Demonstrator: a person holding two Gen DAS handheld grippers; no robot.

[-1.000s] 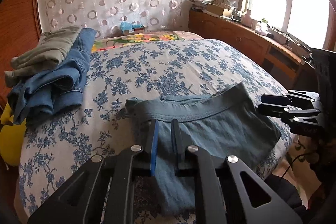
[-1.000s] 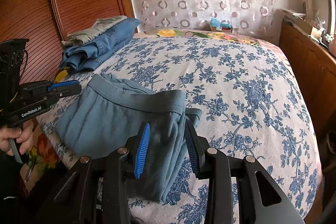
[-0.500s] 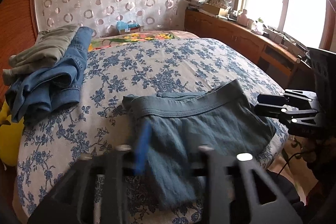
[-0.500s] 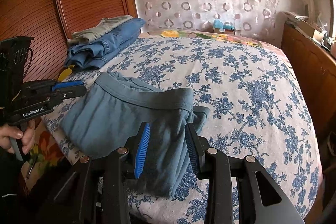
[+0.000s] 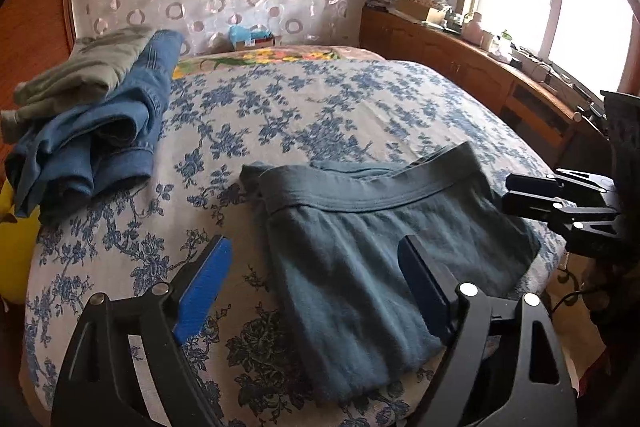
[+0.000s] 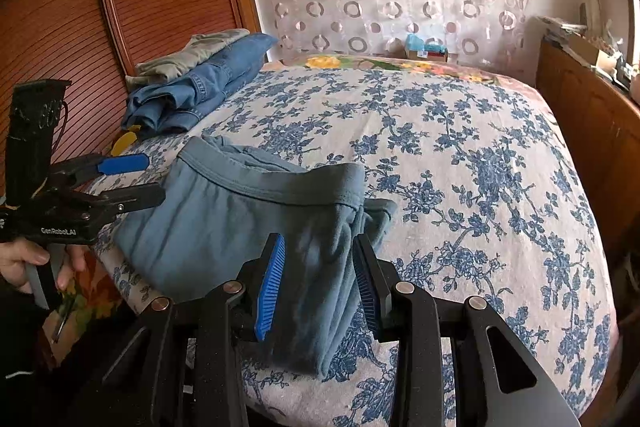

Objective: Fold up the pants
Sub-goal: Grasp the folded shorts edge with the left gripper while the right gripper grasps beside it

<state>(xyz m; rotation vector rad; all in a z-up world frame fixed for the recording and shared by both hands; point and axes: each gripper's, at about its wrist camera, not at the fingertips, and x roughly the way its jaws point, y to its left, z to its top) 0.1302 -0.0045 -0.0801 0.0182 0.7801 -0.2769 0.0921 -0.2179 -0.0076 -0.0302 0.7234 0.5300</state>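
The grey-blue pants [image 5: 372,239] lie folded near the bed's front edge, waistband toward the headboard; they also show in the right wrist view [image 6: 240,227]. My left gripper [image 5: 312,275] is open just above their left part, holding nothing; it appears at the left of the right wrist view [image 6: 136,179]. My right gripper [image 6: 318,279] is open, its pads either side of the pants' right folded edge without squeezing it; it appears at the pants' right side in the left wrist view [image 5: 516,193].
A pile of blue jeans [image 5: 92,143] with a khaki garment [image 5: 88,67] on top lies at the bed's left side. The flowered bedspread [image 6: 460,147] stretches behind. A wooden sideboard [image 5: 460,59] runs under the window at right; a wooden headboard panel [image 6: 120,7] stands left.
My left gripper opened, let go of the pants and drew back a little. The right gripper stayed open at the right edge. The pants now lie flat on the bed.
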